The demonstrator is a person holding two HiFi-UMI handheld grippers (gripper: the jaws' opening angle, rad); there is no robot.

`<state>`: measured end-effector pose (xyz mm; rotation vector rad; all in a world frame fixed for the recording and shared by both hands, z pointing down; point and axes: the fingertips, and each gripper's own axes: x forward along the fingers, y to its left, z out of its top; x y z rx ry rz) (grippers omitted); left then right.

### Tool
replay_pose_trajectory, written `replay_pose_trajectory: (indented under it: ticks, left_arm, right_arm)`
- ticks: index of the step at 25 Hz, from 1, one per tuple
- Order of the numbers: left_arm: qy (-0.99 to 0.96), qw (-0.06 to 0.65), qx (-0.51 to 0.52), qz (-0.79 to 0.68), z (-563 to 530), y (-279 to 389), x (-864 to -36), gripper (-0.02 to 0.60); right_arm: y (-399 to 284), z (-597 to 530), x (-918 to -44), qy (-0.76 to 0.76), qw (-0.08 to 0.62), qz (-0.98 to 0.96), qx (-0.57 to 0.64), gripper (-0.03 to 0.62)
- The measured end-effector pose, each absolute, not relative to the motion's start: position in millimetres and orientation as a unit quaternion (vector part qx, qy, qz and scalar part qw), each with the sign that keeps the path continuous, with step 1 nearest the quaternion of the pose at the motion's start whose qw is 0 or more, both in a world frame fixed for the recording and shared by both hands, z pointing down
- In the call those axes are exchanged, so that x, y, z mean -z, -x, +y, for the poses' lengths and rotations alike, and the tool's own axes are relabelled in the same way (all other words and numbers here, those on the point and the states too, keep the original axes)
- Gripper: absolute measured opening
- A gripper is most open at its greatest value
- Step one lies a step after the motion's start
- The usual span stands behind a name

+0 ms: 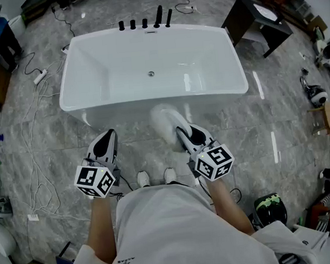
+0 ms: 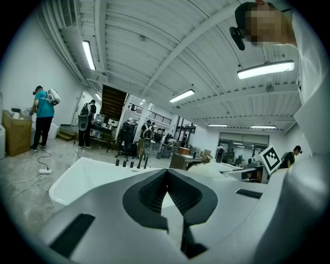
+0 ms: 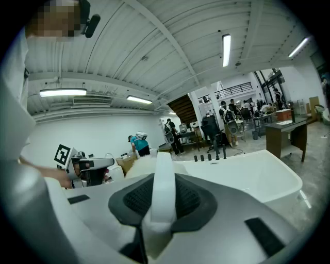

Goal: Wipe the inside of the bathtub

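Right claw (image 1: 181,132): clamped shut on the flat white handle (image 3: 164,178) of a fluffy mop, with the handle running straight out between the jaws.
Left claw (image 1: 108,136): jaws drawn together on nothing, pads meeting at the tip (a spare hand, by the look of it).
Mop head (image 1: 163,122): pale and woolly, poking out ahead of the right claw. It hangs over the floor, just short of the tub's near rim and not yet inside.
Bathtub (image 1: 150,99): white, glossy and empty, with the drain (image 1: 151,74) in the middle of its bottom and black taps (image 1: 144,23) along the far edge.
Handling: likely a light tool with a soft, yielding head. The handle looks stiff and smooth, so it could twist in the grip under pressure. Holding it close to the head should give firmer strokes on those slick walls.
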<state>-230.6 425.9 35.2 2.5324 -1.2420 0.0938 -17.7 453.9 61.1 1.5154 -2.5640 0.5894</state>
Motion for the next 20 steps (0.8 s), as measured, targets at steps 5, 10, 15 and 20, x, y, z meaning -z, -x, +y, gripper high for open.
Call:
replay_pose_trajectory:
  ticks: [5,10,15,20]
  left_arm:
    - [-0.887,0.162,-0.032,-0.431,421,240,-38,0.011]
    - [-0.893,0.158,-0.034,-0.42,418,239,-38,0.011]
    - [-0.896,0.158,-0.032,-0.414,418,244,-38,0.011]
    - [-0.896,0.163,-0.029,-0.413,419,251,-43,0.011]
  right_arm:
    - [21,448,-61,-0.504,0.055,-0.841,-0.191,0.098]
    - [28,447,-61,-0.504,0.057,-0.841,-0.189,0.098]
    - [39,448,-59,-0.503,0.054,-0.842,-0.189,0.098]
    - [43,449,-61,-0.508,0.05,-0.838,-0.195,0.098]
